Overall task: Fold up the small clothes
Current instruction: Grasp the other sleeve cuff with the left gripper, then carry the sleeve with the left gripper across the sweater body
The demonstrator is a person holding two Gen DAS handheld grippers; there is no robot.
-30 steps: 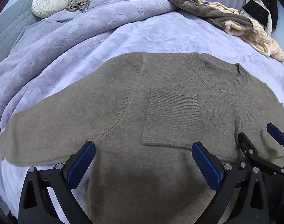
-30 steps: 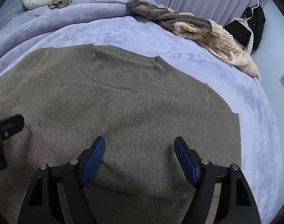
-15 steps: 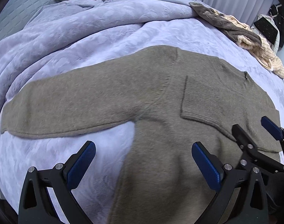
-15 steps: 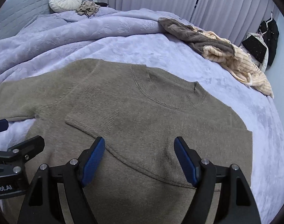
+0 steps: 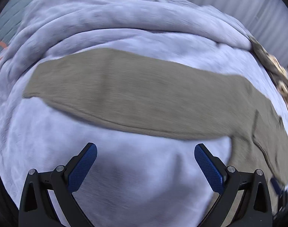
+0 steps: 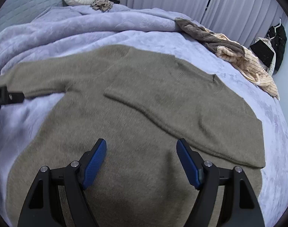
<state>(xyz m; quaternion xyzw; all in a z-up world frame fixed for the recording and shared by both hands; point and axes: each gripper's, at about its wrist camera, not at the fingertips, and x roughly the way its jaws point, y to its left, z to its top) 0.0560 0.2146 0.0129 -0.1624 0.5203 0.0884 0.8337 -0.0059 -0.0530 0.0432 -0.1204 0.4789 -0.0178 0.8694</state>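
left gripper swung off sweater body, now over bare blanket below outstretched sleeve.

No text, label, brand, number or sign is legible in either view.

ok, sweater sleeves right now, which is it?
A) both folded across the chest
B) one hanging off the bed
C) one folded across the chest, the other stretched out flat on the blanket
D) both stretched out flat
C: on the sweater, one sleeve lies folded across the body while the other sleeve stretches out flat on the blanket.
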